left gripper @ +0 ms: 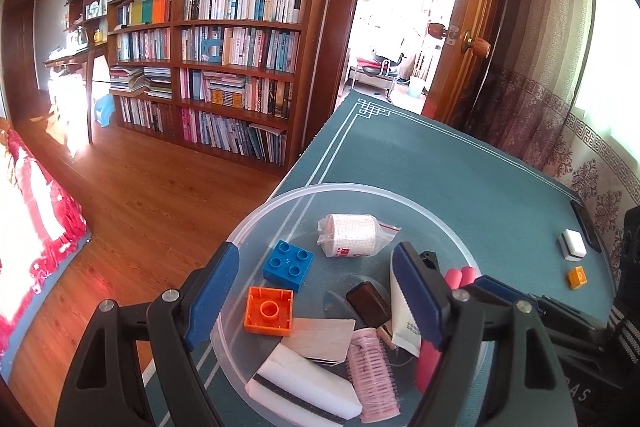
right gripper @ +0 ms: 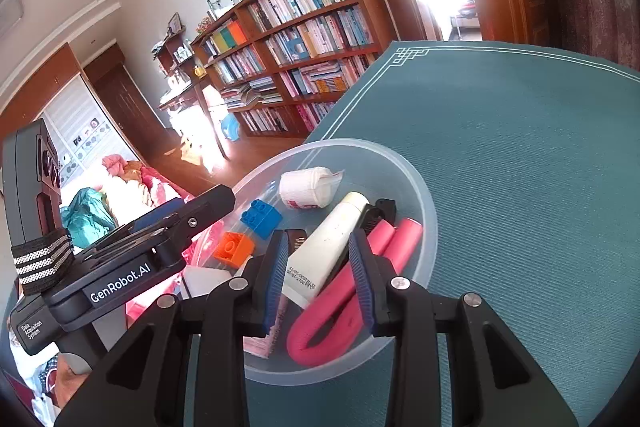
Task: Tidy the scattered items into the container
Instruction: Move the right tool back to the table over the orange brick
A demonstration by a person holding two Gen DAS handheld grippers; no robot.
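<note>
Evidently the white cream tube [right gripper: 328, 247] was light, soft and a little slick, best pinched across its flat crimped end. It lay tilted in the clear plastic bowl [right gripper: 428, 211], on the teal table mat [right gripper: 520, 167], against the pink foam roller [right gripper: 360, 291]. The right gripper [right gripper: 322, 277] stood spread either side of the tube, contact unclear. The left gripper [left gripper: 316, 297] gaped wide over the bowl, holding nothing. A white eraser [left gripper: 573, 244] and small orange block [left gripper: 577, 276] waited outside.
</note>
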